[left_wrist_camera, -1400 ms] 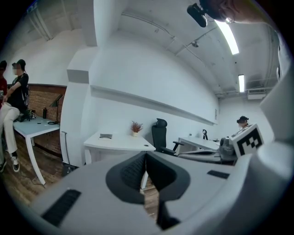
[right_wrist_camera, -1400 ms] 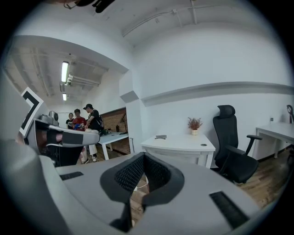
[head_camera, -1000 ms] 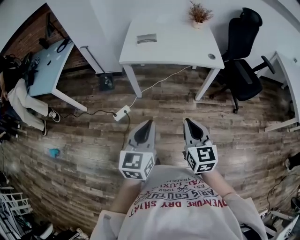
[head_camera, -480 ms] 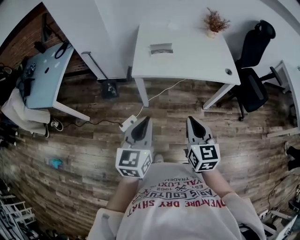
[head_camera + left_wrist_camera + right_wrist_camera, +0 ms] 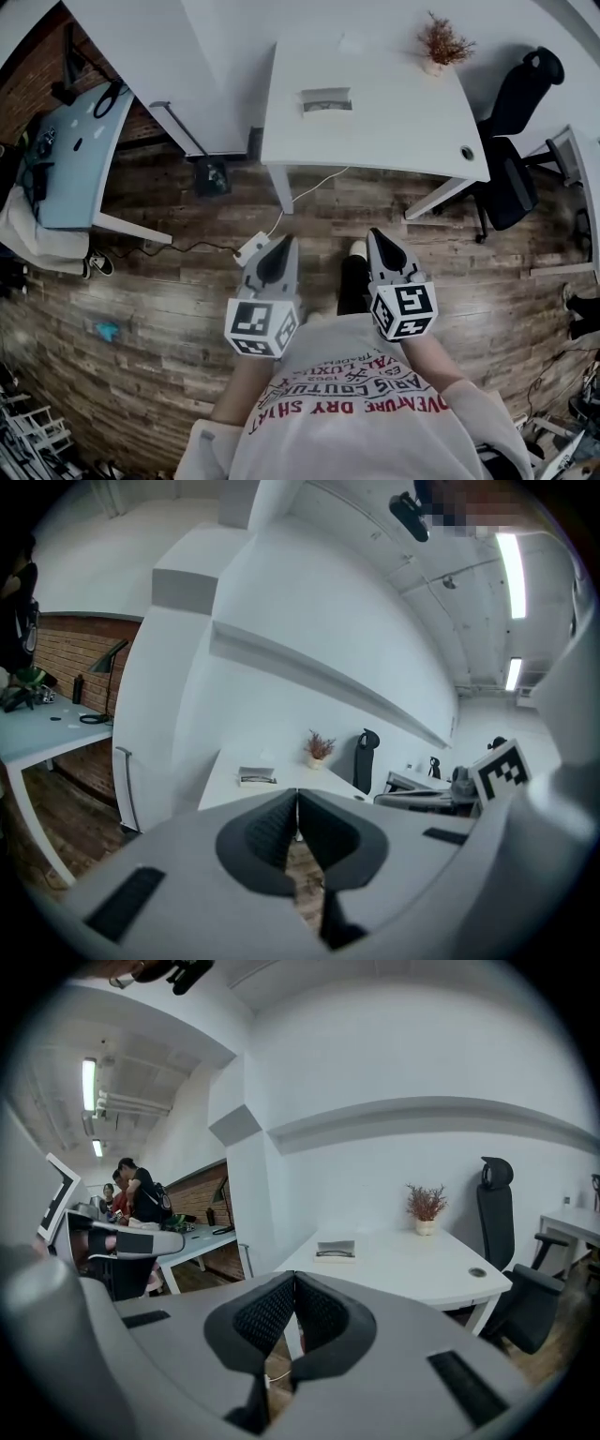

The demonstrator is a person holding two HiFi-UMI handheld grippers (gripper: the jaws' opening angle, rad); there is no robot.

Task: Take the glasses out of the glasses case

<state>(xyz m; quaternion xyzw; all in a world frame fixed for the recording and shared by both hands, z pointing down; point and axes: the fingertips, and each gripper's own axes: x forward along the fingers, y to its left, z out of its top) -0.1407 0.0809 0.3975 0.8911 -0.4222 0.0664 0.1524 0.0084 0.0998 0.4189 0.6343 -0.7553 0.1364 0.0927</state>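
An open glasses case with dark glasses in it lies on the white table, toward its back left; it shows too in the left gripper view as the case and in the right gripper view as the case. My left gripper and right gripper hang side by side over the wooden floor, well short of the table. Both are shut with their jaw tips touching and nothing between them, as the left gripper and right gripper show in their own views.
A small potted plant stands at the table's back right. A black office chair is right of the table. A power strip with its cable lies on the floor ahead. A light blue desk stands at left, with people behind it.
Both grippers and the person have moved forward toward the white table, which now appears larger and closer. The jaws have stayed shut.
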